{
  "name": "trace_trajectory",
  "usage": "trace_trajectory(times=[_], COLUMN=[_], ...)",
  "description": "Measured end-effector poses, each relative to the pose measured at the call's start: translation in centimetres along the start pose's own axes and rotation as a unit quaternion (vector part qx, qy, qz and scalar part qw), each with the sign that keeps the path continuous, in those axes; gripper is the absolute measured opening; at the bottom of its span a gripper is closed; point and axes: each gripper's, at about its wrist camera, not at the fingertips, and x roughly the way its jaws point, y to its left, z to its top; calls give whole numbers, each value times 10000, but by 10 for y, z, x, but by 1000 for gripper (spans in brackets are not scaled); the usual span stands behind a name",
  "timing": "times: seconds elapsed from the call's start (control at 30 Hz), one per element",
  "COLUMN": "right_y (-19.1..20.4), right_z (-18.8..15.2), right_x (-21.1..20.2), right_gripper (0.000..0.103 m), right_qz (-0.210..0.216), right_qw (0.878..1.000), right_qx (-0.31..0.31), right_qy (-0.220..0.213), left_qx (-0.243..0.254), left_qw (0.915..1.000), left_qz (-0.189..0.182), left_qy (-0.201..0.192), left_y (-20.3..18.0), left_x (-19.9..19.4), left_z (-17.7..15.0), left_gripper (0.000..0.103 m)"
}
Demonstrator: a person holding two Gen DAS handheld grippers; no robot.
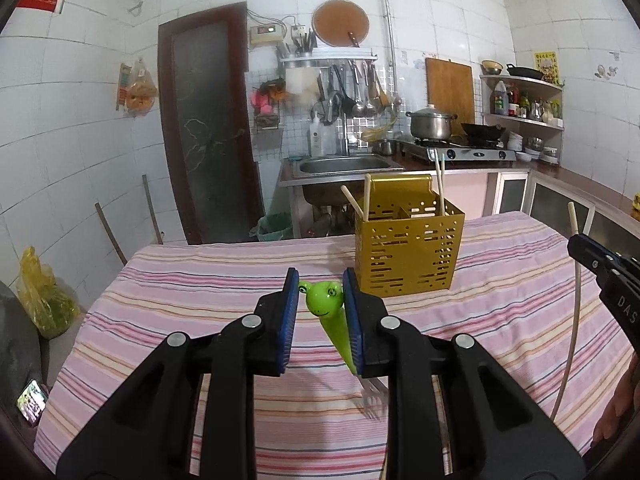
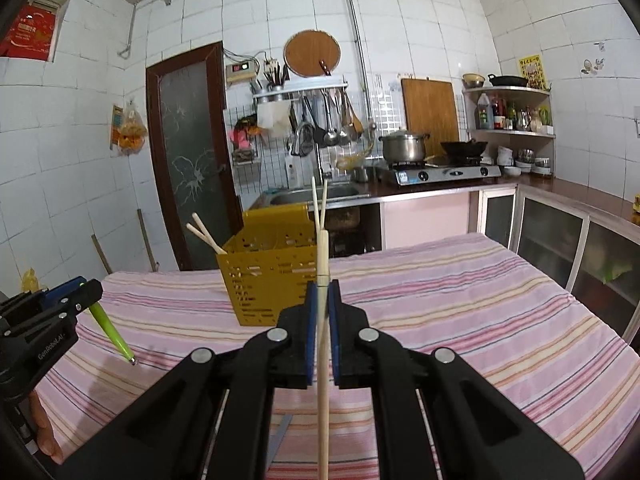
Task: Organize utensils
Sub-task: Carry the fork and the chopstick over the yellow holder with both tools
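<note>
From my left wrist camera, my left tool (image 1: pixel 320 292) holds a green frog-headed fork (image 1: pixel 326 308) above the striped worktop (image 1: pixel 160 320). The frog's face sits between the blue pads (image 1: pixel 290 320), its handle lying against the right-hand pad and slanting downward, and the metal tines, blurred, show below the jaws. The jaws stand narrow, closed on the fork. Just beyond the tool stands the yellow perforated caddy (image 1: pixel 408 248), upright on the worktop, with pale chopsticks (image 1: pixel 354 200) leaning out of its left compartment and another pair rising from its right rear corner. At the right edge my right tool (image 1: pixel 600 264) enters the view, carrying a single chopstick (image 1: pixel 574 312) that runs nearly upright above and below its fingers. A stainless sink (image 1: pixel 344 166) and a gas stove (image 1: pixel 464 152) line the far wall.

From my right wrist camera, my right tool (image 2: pixel 322 300) pinches that chopstick (image 2: pixel 323 380) tightly between its blue pads (image 2: pixel 311 332), the jaws all but shut on it. The stick stands close to vertical, its top rising in front of the caddy (image 2: pixel 264 280) and its lower end dropping out of view at the bottom. The caddy sits just behind and left of the jaws, well in on the worktop (image 2: pixel 480 320). At the left edge my left tool (image 2: pixel 76 292) shows the fork's green handle (image 2: pixel 110 332) slanting down toward the cloth. Part of a hand (image 2: pixel 46 432) shows at the lower left.
</note>
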Motion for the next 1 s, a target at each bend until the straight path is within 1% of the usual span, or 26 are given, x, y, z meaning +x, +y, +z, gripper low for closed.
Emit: trace_trajectory(times=[0.2, 0.3, 0.57, 1.0], right_y=[1, -1, -7, -9], right_z=[4, 6, 5, 1], right_x=[-8, -9, -5, -2], right_gripper=[6, 6, 6, 6], right_qz=[6, 17, 1, 15], right_qw=[9997, 9995, 9995, 9996], right_qx=[-56, -29, 77, 64], right_qy=[-249, -300, -306, -273], left_qx=[-7, -19, -80, -108], left_qw=[9999, 9999, 9999, 9998], left_qz=[44, 56, 31, -61], left_qy=[-101, -127, -131, -184], left_y=[4, 5, 7, 8], left_x=[-5, -6, -6, -9], left_z=[5, 6, 6, 11], left_gripper=[19, 19, 19, 19])
